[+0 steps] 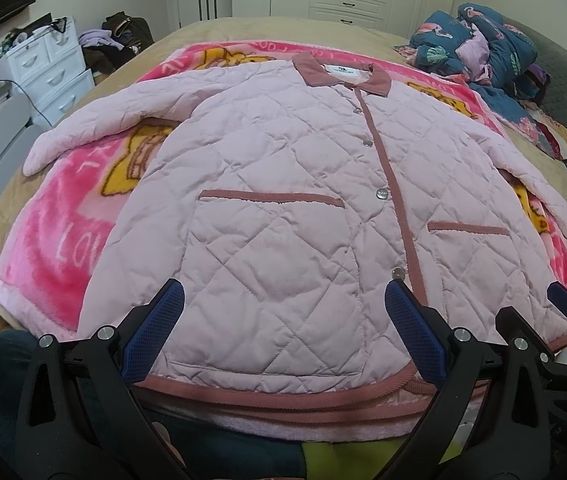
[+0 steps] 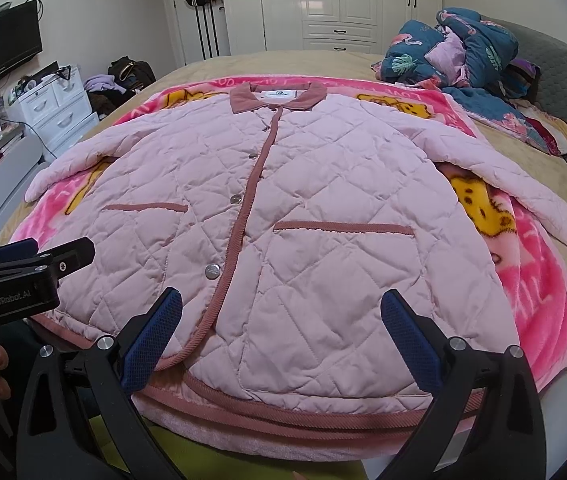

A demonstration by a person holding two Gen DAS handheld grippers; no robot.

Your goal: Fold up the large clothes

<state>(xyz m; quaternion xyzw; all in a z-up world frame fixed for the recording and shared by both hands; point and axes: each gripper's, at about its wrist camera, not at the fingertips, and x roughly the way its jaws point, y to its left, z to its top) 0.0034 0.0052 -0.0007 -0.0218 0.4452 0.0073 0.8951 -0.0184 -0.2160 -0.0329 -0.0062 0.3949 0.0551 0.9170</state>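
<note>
A pale pink quilted jacket point(image 1: 283, 184) with darker pink trim, collar and two pockets lies flat, front up and buttoned, on a pink cartoon blanket point(image 1: 59, 240). Both sleeves spread out sideways. My left gripper point(image 1: 283, 312) is open, its blue-padded fingers point(image 1: 163, 320) spread over the jacket's lower left hem. My right gripper point(image 2: 283, 316) is open over the lower right hem; it also shows at the right edge of the left wrist view point(image 1: 563, 308). The jacket point(image 2: 283, 200) fills the right wrist view, where the left gripper body point(image 2: 23, 272) shows at the left. Neither gripper holds anything.
The blanket point(image 2: 539, 280) covers a tan bed point(image 1: 243, 28). A heap of blue patterned bedding point(image 1: 479, 48) lies at the far right. A white drawer unit point(image 1: 51, 68) and a clothes pile point(image 1: 115, 40) stand left of the bed. White wardrobes point(image 2: 339, 4) line the back wall.
</note>
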